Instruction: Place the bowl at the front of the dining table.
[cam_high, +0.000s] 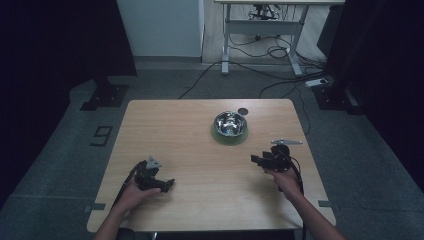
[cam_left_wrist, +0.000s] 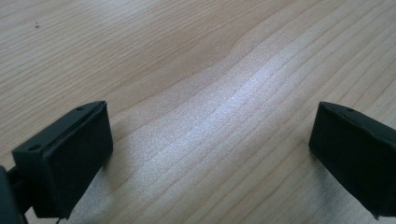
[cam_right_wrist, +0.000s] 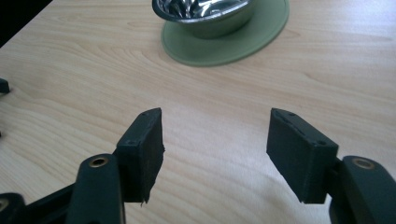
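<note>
The steel bowl (cam_high: 230, 123) is seen sitting on a green mat (cam_high: 229, 136) at the far middle of the table (cam_high: 190, 210), untouched. The right gripper (cam_right_wrist: 215, 154) is pointed toward it, jaws spread with nothing between them; the left gripper (cam_left_wrist: 210, 154) is parked low over bare wood, likewise released. An approach seems to be in hand, though dim light hampers the high view. Next, the rim must be lined up between the jaws.

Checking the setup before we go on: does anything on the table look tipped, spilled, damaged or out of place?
Nothing stands out. The steel bowl sits upright on its green mat at the far middle of the table, with no spill around it. A small dark disc lies flat just behind it. Both the left gripper and the right gripper have open, empty jaws.
</note>
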